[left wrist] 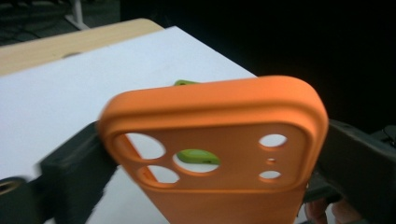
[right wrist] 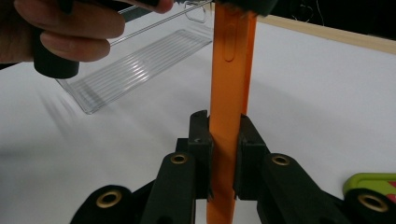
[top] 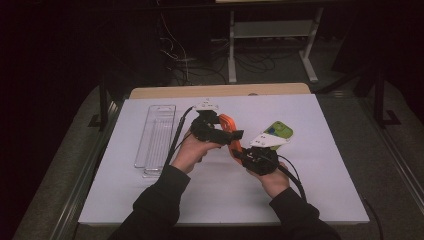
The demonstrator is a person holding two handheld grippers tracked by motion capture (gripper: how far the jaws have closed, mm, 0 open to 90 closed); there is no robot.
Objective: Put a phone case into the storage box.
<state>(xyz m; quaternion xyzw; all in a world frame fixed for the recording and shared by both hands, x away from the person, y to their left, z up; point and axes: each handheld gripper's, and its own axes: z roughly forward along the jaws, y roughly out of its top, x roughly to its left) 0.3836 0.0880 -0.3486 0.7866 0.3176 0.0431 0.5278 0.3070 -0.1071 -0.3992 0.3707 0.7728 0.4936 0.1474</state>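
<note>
Pinching the lower edge of the orange phone case (right wrist: 227, 140), the right claw (right wrist: 223, 154) holds it upright above the middle of the white worktop (top: 310, 200), while the left claw (left wrist: 205, 154), its jaws on either side of the camera-hole end, brackets the top; whether they press I cannot tell. A green phone case (top: 278, 132) lies right, a clear tray (top: 156, 137) left. The room beyond is dark, cables trailing under a far desk (top: 272, 30).

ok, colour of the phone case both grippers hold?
Orange phone case; the left gripper view shows it best.
</note>
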